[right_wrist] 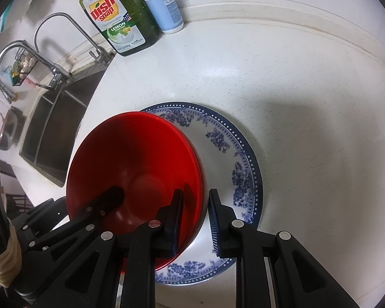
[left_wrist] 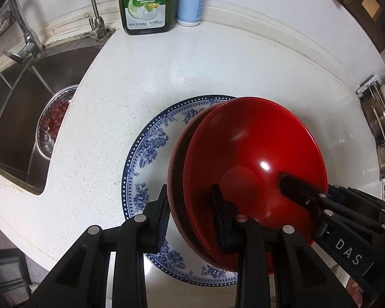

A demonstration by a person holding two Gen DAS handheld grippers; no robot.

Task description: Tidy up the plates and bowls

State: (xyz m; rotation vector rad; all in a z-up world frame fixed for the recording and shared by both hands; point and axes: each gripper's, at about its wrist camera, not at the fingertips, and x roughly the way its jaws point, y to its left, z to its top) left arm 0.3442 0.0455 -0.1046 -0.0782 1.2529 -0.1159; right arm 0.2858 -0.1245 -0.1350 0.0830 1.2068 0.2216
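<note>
Left wrist: red bowls [left_wrist: 254, 159] nested on blue-patterned plate [left_wrist: 151, 148].

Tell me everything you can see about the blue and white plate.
The blue and white plate is round and glossy like ceramic, white with blue flowers and a dark blue dotted rim. It lies flat on the white counter. The stacked red bowls sit on it, off centre, covering much of it. Neither gripper grips it.
</note>
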